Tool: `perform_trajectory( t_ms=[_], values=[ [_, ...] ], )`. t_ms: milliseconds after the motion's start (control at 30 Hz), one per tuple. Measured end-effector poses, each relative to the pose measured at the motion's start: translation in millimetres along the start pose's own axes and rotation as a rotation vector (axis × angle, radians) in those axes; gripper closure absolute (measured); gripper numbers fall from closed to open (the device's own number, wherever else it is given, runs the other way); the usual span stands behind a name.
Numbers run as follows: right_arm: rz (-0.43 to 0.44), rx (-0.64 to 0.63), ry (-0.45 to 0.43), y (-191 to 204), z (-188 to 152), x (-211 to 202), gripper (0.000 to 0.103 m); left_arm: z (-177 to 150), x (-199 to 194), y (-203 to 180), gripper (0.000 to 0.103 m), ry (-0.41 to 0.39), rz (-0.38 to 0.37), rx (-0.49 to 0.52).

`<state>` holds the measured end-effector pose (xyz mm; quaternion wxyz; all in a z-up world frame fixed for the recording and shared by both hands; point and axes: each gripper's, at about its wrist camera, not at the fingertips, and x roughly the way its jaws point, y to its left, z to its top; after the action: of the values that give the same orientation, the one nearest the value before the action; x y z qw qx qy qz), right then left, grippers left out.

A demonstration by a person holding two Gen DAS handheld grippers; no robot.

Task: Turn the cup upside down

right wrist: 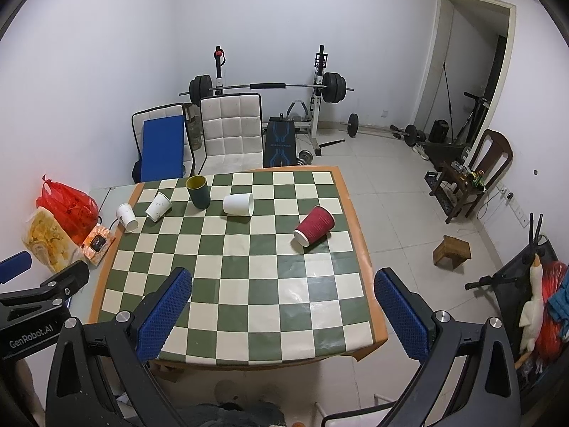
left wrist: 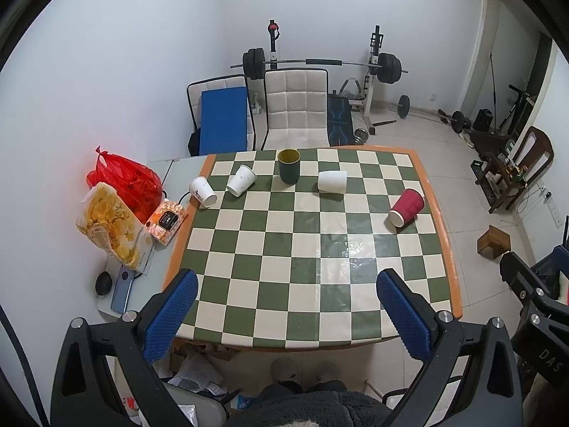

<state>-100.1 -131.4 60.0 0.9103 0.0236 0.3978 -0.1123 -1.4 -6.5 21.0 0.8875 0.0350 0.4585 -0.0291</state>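
Left gripper (left wrist: 286, 315) and right gripper (right wrist: 282, 315) hover with fingers wide apart, empty. A red cup (right wrist: 314, 225) lies tipped on the tabletop (right wrist: 249, 284), far ahead at 12 o'clock.

Home rm w/ barbell rack (left wrist: 320, 64), padded chair (left wrist: 296, 106), checkered table (left wrist: 302, 249).

Cups on the green-and-cream checkered table (left wrist: 441, 213), five in all.
- Dark green cup (left wrist: 289, 166), yellowish inside: upright, mouth up, far side.
- Plain white paper cup (left wrist: 332, 181): on its side, just right of the green one.
- Red ribbed paper cup (left wrist: 406, 207), white rim: on its side, near the right edge.
- Two printed white paper cups (left wrist: 241, 180) (left wrist: 202, 191): tipped over, far-left corner, near each other.
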Motion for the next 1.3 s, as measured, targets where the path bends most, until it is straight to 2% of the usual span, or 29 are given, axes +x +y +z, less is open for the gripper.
perform_trajectory(
  t_ms=[1300],
  values=[
    [0.009,0.021,0.005,5,5,4,0.000,18,-8,3,0.000,-0.022,0.009,-0.001]
  ],
)
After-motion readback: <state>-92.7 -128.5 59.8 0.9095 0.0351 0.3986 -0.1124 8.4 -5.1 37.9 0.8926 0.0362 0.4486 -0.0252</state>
